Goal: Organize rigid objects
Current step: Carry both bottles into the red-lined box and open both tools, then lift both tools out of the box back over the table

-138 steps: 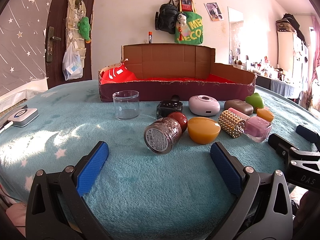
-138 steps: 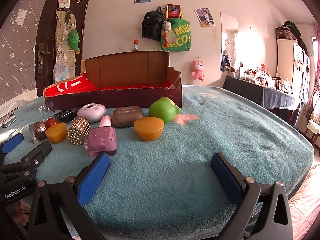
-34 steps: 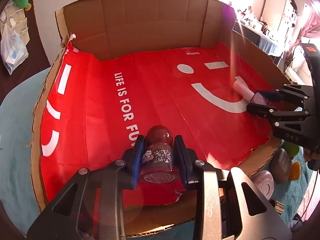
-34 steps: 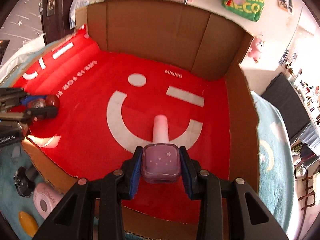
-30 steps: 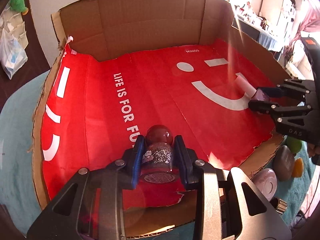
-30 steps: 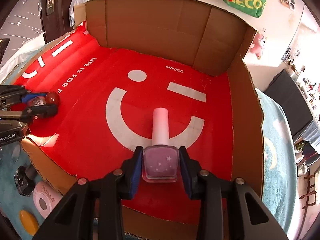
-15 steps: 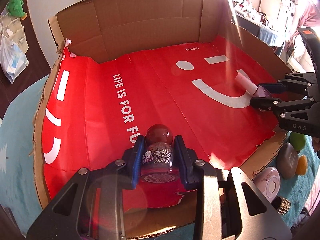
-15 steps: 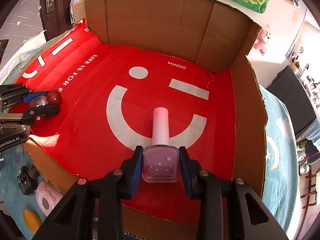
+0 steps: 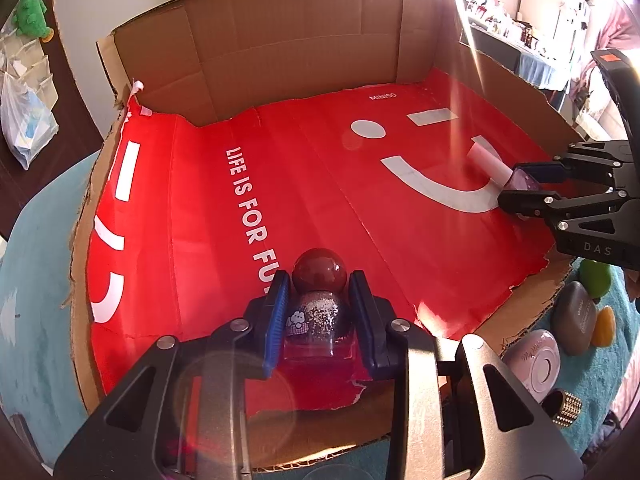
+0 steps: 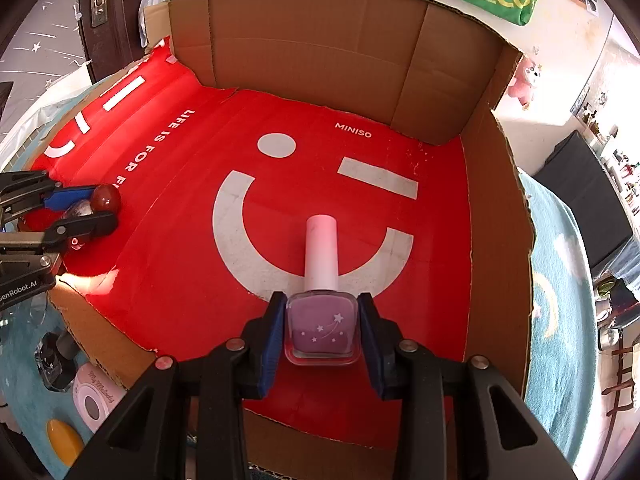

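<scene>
Left wrist view: left gripper (image 9: 320, 312) fingers clamp the glitter bottle (image 9: 316, 316), low over the cardboard box (image 9: 280, 40) red liner.

Right wrist view: right gripper (image 10: 322, 332) fingers clamp the purple polish bottle (image 10: 320, 328), pink cap forward, inside the box near its front edge.

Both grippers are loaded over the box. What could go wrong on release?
1. The glitter bottle in the left gripper lies on its side with a round cap; it may roll across the red liner.
2. The purple polish bottle in the right gripper also points cap-forward; its round cap may let it pivot or slide.
3. Both sit near the box's torn front edge, so either could slip out.
</scene>
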### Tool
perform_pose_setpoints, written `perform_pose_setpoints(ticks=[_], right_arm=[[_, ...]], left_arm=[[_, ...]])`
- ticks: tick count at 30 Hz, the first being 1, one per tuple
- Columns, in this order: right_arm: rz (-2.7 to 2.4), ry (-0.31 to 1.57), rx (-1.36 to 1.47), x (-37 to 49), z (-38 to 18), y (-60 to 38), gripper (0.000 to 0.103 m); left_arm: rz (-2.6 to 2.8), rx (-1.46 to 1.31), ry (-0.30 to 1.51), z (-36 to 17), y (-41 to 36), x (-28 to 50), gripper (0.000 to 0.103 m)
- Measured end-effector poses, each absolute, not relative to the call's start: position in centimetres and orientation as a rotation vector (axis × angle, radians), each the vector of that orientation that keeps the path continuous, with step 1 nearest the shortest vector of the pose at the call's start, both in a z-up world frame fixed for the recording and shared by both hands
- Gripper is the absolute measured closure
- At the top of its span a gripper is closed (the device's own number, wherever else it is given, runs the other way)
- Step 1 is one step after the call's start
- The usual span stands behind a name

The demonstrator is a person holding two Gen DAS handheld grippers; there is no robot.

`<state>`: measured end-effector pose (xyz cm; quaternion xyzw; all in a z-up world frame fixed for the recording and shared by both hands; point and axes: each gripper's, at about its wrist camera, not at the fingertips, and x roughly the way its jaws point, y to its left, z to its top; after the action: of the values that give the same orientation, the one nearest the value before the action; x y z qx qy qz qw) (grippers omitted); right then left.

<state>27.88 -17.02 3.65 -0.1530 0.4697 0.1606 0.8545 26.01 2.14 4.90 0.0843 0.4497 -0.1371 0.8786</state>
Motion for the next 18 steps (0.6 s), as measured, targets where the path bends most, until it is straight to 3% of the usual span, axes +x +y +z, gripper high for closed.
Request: perform_pose_setpoints(ticks=[5, 7, 8, 9, 14, 18], right_arm=[[0.343, 0.991, -0.315, 27.8, 3.7, -17.1, 0.063], [0.349, 0.990, -0.314, 27.7, 3.7, -17.1, 0.058], [0.349, 0.988, -0.316, 27.6, 3.7, -17.0, 0.058], [0.347, 0.986, -0.319, 27.5, 3.8, -17.0, 0.058], [0.354, 0.965, -0.277, 26.8, 4.9, -17.5, 0.055], [0.372, 0.925, -0.250, 25.4, 6.4, -17.7, 0.043]], left_arm=[[-0.299, 0.165, 0.925, 5.2, 2.2, 25.7, 0.072], [-0.301, 0.162, 0.910, 5.5, 2.3, 25.3, 0.060], [-0.297, 0.161, 0.894, 5.9, 2.3, 25.1, 0.042], [-0.293, 0.159, 0.866, 6.3, 2.4, 24.7, 0.036], [-0.297, 0.167, 0.796, 8.1, 2.4, 23.1, 0.036], [-0.288, 0.167, 0.741, 9.7, 2.2, 21.4, 0.030]])
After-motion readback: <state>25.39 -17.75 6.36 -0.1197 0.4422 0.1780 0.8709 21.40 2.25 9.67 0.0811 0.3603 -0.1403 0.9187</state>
